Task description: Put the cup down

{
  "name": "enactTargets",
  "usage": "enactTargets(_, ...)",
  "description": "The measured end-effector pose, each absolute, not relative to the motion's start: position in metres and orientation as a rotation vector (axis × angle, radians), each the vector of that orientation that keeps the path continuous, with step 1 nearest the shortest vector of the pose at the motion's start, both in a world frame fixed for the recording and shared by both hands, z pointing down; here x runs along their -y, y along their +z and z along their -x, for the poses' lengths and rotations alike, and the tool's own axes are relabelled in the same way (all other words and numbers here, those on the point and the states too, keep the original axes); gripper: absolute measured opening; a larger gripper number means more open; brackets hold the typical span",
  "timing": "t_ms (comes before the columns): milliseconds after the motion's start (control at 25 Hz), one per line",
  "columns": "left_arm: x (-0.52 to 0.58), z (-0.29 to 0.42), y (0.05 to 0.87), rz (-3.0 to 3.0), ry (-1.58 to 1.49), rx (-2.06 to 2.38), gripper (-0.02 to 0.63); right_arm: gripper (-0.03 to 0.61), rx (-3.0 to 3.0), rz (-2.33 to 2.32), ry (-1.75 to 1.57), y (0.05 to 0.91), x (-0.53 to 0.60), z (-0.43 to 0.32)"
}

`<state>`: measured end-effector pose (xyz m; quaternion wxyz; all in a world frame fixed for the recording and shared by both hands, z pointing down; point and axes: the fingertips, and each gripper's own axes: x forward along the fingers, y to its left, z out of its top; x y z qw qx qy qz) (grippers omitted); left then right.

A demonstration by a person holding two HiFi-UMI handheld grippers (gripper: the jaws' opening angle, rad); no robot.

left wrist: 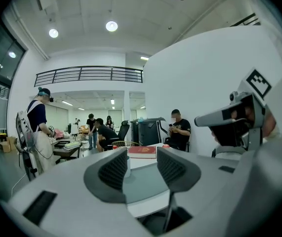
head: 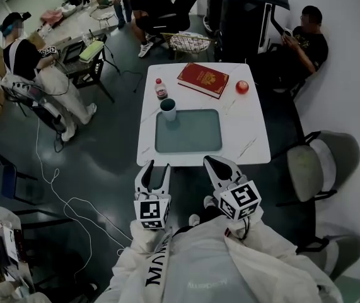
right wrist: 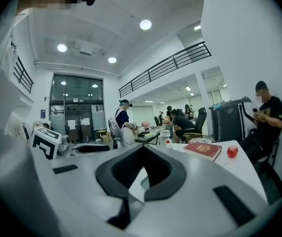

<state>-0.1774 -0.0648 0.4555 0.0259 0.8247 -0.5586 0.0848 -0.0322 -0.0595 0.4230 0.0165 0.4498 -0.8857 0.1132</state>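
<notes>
The cup (head: pixel 168 109) stands upright on the white bench (head: pixel 252 128), at the far left corner of the grey tray (head: pixel 192 134), well apart from both tools. The left tool (head: pixel 153 168) is spread and empty. The right tool (head: pixel 219 164) is pressed together on nothing.

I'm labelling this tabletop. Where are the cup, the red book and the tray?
cup (head: pixel 169 113): head view, its side wall.
red book (head: pixel 203 79): head view, middle of cover.
tray (head: pixel 192 134): head view, bare floor.
</notes>
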Motion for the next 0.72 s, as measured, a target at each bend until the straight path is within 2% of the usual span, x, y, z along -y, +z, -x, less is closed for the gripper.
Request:
enactTargets(240,0.052,0.172,0.431,-2.557,0.201,1.781,0.095,0.005,2.754,-1.408,0.369,0.415,0.051,0.024)
enactTargets(480,0.047,0.157,0.429,-2.549,0.236,1.772,0.048,0.005,2.778,-1.385,0.425,0.412,0.049,0.01)
enactTargets(720,0.052,0.138,0.424,-2.523,0.244,1.797,0.035,0.005,2.784,-1.357,0.411,0.408,0.057,-0.011)
